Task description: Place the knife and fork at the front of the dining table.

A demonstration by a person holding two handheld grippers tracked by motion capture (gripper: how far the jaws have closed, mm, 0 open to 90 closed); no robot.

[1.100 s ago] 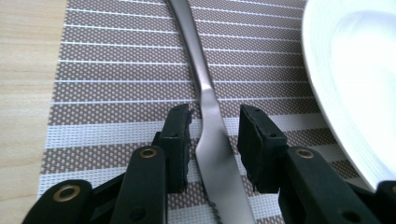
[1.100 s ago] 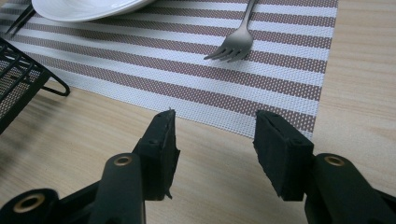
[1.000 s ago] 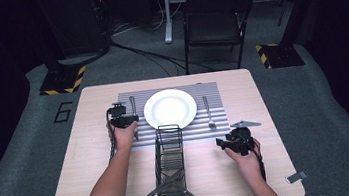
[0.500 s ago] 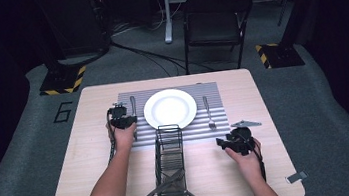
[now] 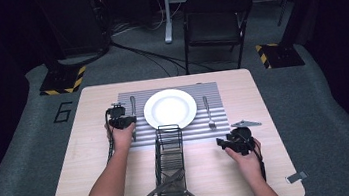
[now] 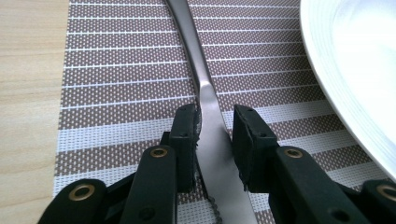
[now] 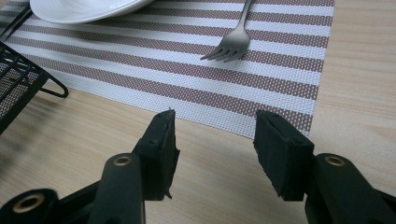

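Observation:
A steel knife (image 6: pixel 205 88) lies flat on the striped placemat (image 6: pixel 121 70), left of the white plate (image 5: pixel 170 108). My left gripper (image 6: pixel 214 126) has just been closing and now has its pads against the blade's two edges; in the high view the left gripper (image 5: pixel 130 119) sits over the knife (image 5: pixel 133 103). My right gripper (image 7: pixel 212 126) is open and empty, low over bare wood near the placemat's corner. A fork (image 7: pixel 231 46) lies ahead of it on the mat, right of the plate. The right gripper (image 5: pixel 222 143) points left, toward the basket.
A black wire basket (image 5: pixel 170 159) stands lengthwise in front of the plate, with more cutlery (image 5: pixel 165 184) sticking out at its near end. Its corner (image 7: pixel 18 79) is to the left of the right gripper. A folding chair (image 5: pixel 216 20) stands beyond the table.

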